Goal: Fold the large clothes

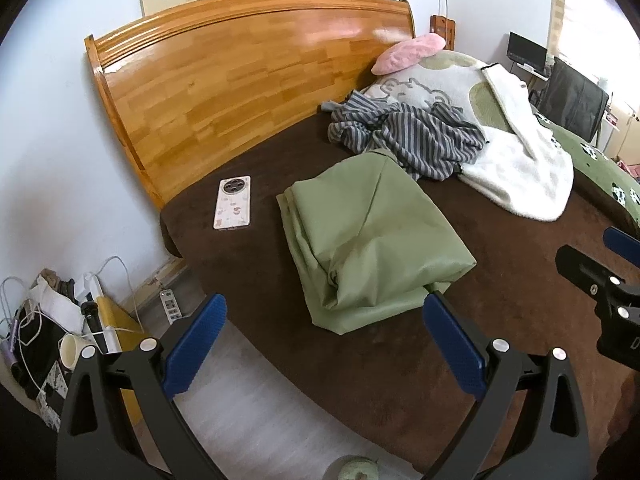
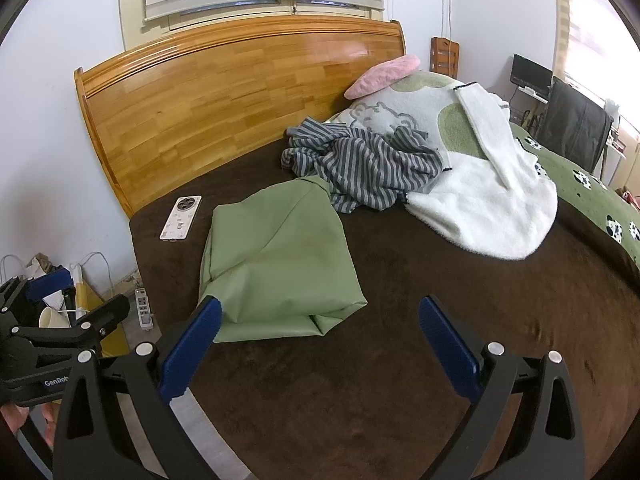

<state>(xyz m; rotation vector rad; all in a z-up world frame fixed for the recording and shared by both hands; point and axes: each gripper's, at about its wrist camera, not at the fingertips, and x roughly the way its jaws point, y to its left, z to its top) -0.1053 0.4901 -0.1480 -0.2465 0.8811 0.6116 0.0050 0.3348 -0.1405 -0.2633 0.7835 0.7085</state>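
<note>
A light green garment (image 1: 370, 242) (image 2: 276, 264) lies folded into a rough square on the brown bedspread (image 1: 500, 320) (image 2: 440, 320). Behind it sits a crumpled grey striped garment (image 1: 412, 136) (image 2: 364, 164), and to the right of that a white fleece garment (image 1: 520, 168) (image 2: 484, 204). My left gripper (image 1: 324, 344) is open and hangs just short of the green garment's near edge, holding nothing. My right gripper (image 2: 320, 344) is open too, its left finger over the green garment's near corner. Each gripper shows at the other view's edge.
A phone (image 1: 234, 202) (image 2: 181, 217) lies face down left of the green garment. A wooden headboard (image 1: 248, 80) stands behind, with a pink cushion (image 1: 408, 52) and a patterned pillow. Bags, cables and a power strip (image 1: 170, 306) crowd the floor at left. A chair (image 2: 572, 128) stands far right.
</note>
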